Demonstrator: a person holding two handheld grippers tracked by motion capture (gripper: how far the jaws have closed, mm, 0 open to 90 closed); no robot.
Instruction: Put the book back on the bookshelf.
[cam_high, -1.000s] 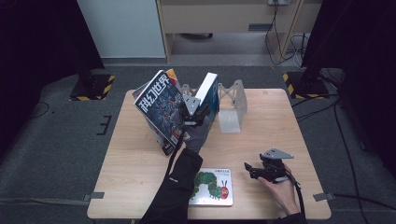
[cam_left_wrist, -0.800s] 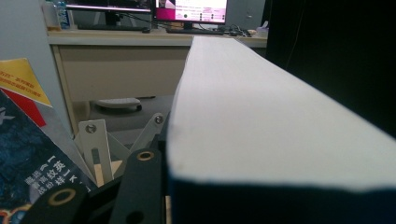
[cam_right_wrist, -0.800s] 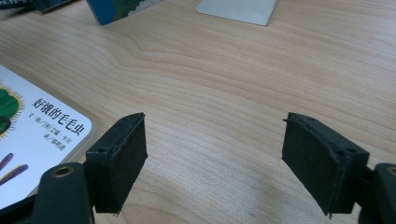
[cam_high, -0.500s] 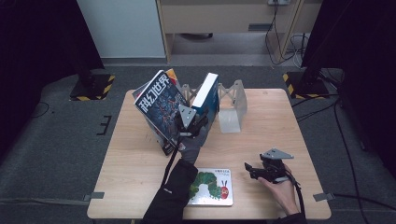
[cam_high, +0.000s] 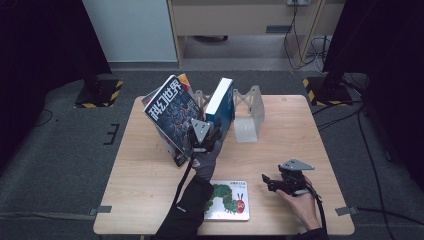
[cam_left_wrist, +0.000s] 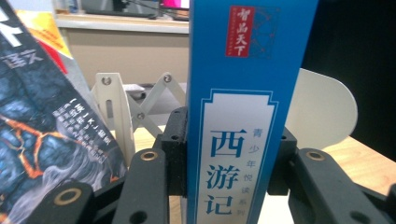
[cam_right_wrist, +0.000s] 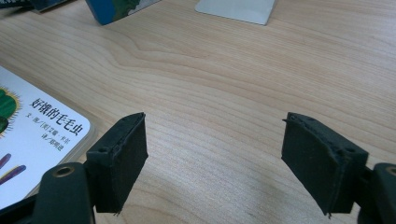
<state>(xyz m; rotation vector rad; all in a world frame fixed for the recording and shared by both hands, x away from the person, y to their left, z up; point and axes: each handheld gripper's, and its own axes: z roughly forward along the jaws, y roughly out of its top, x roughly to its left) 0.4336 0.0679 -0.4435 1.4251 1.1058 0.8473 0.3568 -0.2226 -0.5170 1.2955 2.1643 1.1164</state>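
A blue book (cam_high: 222, 100) stands tilted on the table, leaning toward the white folding book rack (cam_high: 248, 112). Its spine (cam_left_wrist: 238, 116) runs up between the jaws of my left gripper (cam_high: 204, 136), whose pads sit against both covers. Those jaws have just been closing on it. A dark magazine (cam_high: 169, 115) leans to the left of the book, close beside the gripper. My right gripper (cam_high: 272, 181) rests low over the near right of the table, open (cam_right_wrist: 215, 158) with bare wood between its fingers.
A white caterpillar picture book (cam_high: 227, 200) lies flat at the near edge between the two hands; its corner (cam_right_wrist: 37, 135) lies just left of the right jaws. The wooden table (cam_high: 310, 130) ends close behind the rack.
My left gripper has come down and toward the near side along the blue book, which has stayed tilted in place. The right hand has not moved.
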